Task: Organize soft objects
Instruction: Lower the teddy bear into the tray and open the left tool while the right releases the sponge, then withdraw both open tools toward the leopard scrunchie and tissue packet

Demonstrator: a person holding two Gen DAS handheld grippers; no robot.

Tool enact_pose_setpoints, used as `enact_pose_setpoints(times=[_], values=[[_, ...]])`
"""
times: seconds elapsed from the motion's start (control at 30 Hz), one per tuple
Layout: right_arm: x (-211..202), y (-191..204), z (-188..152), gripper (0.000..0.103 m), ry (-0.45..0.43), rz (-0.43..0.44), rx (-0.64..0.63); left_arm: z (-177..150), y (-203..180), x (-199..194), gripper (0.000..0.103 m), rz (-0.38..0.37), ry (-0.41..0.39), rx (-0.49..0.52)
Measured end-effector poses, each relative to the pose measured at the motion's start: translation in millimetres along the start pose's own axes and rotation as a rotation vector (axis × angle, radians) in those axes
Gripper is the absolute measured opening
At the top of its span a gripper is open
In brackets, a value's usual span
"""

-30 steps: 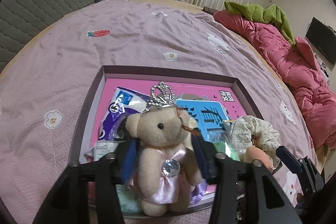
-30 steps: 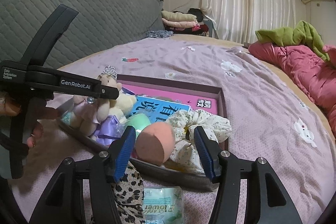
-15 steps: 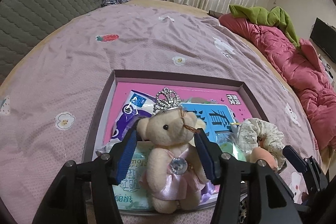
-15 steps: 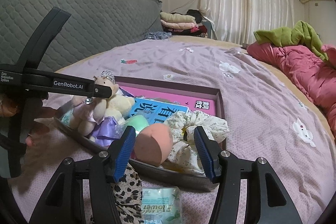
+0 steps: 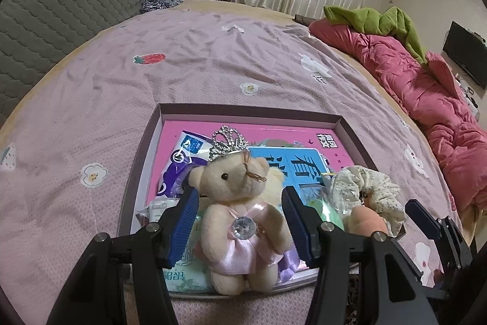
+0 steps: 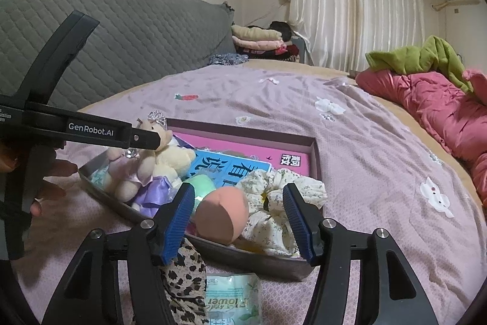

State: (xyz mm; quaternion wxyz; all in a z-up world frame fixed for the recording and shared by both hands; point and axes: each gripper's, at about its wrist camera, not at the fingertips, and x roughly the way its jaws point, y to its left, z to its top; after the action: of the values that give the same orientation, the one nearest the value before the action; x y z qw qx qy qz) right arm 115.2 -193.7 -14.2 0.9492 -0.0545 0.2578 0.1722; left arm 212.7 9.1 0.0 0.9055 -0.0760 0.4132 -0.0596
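1. Left gripper [image 5: 240, 221]: black plastic frame, two fingers [image 5: 182, 221] faced with ribbed blue pads, silver screw heads at the joints.
2. Right gripper [image 6: 239, 218]: the same black frame, blue ribbed pads, silver screws.
3. White "GenRobot.AI" lettering marks the left gripper's side.

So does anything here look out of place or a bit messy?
Yes: two soft things lie outside the tray, on the bedspread just in front of it, a leopard-print cloth and a pale green tissue pack. Inside, the teddy bear and floral scrunchie are heaped loosely near the front edge.
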Motion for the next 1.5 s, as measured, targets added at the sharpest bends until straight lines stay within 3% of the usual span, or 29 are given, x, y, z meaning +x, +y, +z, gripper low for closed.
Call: enact_pose_setpoints(times=[0.27, 0.33, 1.03, 1.5], values=[[-4, -4, 2, 0.065, -0.013, -0.003, 0.016, -3, -2, -15, 0.057, -0.012, -0.016, -0.002], [-4, -4, 2, 0.065, -0.008, -0.002, 0.020, -3, -3, -18, 0.064, -0.018, -0.017, 0.001], [-18, -25, 0, 0.071, -0.015, -0.035, 0.094, -30, -22, -35, 0.064, -0.020, 0.037, 0.052], [-59, -27, -10, 0.072, -0.019, -0.066, 0.147, -46, -35, -59, 0.064, -0.039, 0.042, 0.071]])
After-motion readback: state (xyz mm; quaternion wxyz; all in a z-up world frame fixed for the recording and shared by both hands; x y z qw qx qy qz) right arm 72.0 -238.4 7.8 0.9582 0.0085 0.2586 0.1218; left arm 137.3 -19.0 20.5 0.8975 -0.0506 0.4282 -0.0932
